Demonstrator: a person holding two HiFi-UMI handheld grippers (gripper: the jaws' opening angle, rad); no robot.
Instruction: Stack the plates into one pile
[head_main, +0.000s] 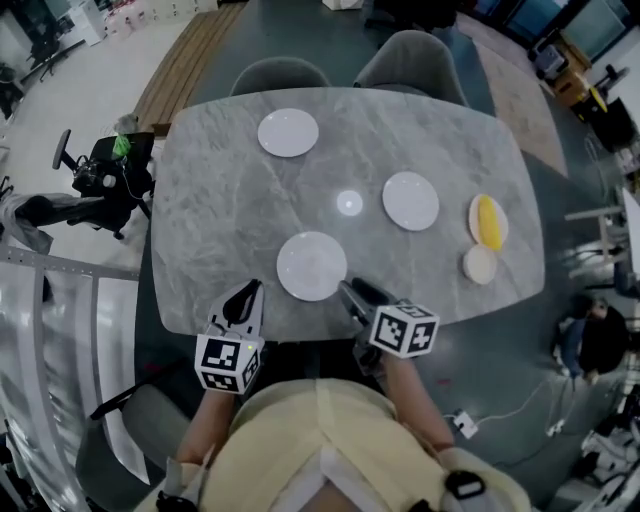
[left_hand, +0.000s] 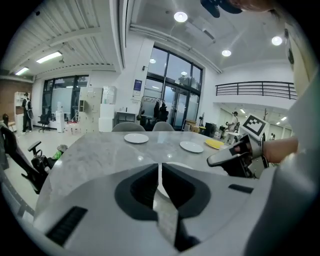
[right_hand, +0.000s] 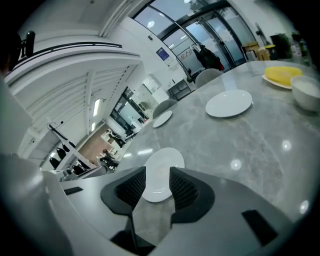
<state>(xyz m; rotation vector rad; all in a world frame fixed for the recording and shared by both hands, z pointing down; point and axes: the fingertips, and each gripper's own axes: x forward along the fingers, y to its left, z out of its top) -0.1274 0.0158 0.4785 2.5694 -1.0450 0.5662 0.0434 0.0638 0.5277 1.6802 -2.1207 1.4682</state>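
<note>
The table (head_main: 220, 200), a grey marbled top, carries 3 white plates, each lying singly and well apart from the others.
- The far plate (head_main: 288, 132) sits by the back edge.
- The right plate (head_main: 410, 200) sits mid-table.
- The near plate (head_main: 312, 265) lies close to the front edge, between the 2 grippers.

No pile has been begun. The step in hand is judged to be the approach to the first pickup. The next move calls for a jaw worked under the flat-lying rim of the near plate.

The right gripper (head_main: 350, 292) has its jaws spread. It slants down toward the near plate and is not touching it. The left gripper (head_main: 250, 292) has its jaws pressed together and empty, near that plate's left rim.
</note>
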